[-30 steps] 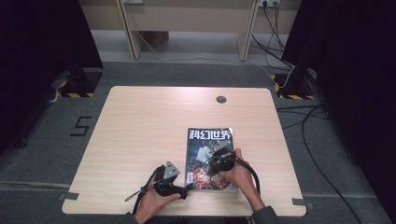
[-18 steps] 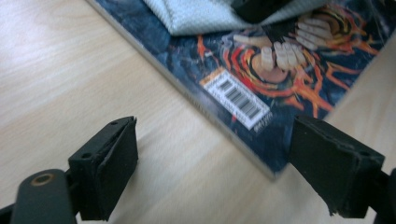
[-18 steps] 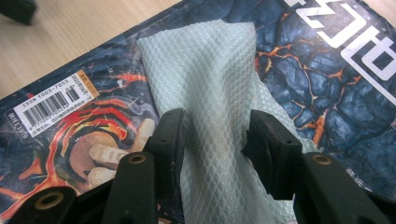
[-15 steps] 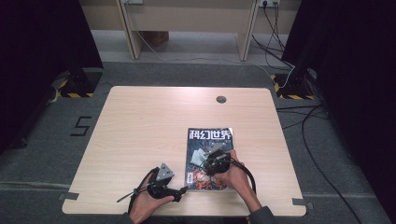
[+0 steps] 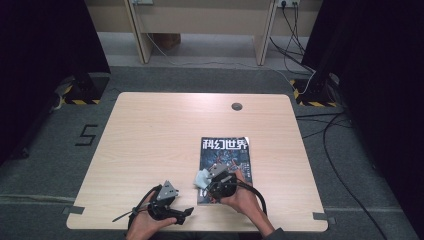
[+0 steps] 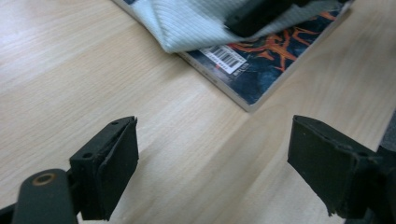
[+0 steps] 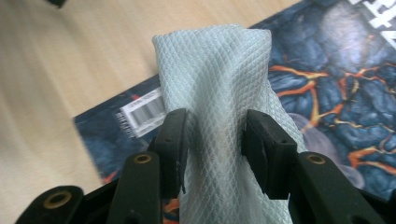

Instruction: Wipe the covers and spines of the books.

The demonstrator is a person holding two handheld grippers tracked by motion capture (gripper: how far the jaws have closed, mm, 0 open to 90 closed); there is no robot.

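The cloth (image 7: 219,93), soft, light and easily bunched, lay on the near left corner of the magazine (image 5: 226,160) on the desk (image 5: 150,135), pinched mid-fold by the right tool (image 7: 215,140), while the left tool (image 6: 212,168) hovered beside it, jaws spread and holding nothing.

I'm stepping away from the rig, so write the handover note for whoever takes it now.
Right gripper: shut on the white cloth, held over the near left part of the magazine.
Left gripper: jaws open, holding nothing, over bare table just left of the magazine's near corner.
Done: cloth picked up and brought to the cover.
Left: probably wiping the cover; how much is wiped I cannot tell.
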